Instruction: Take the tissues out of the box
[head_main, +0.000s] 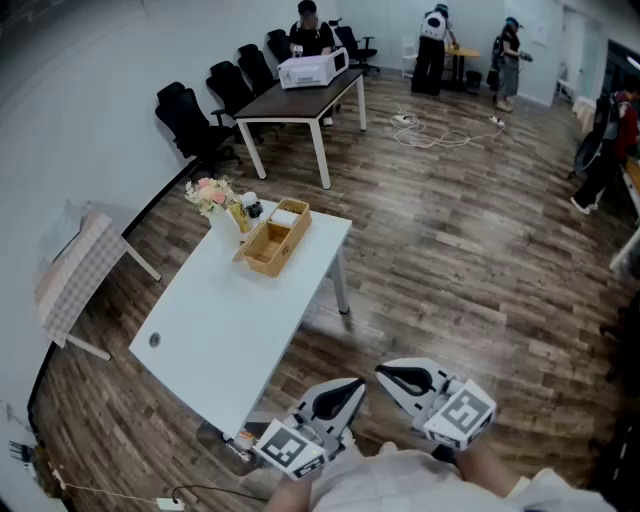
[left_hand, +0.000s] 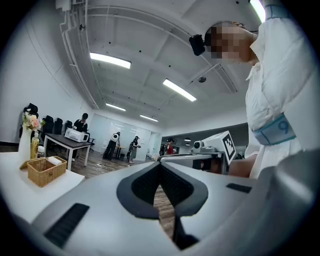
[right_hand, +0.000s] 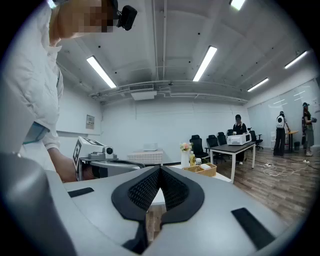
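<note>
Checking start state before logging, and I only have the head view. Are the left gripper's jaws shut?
Observer: Yes. The left gripper view shows the left gripper with its jaws together and nothing between them.
Operator: Right one?
Observer: The right gripper is shut too, and empty, per its own view.
Operator: Does the tissue stick out of the box?
Observer: From the side, the white tissue rises slightly above the rim of the wicker box.
</note>
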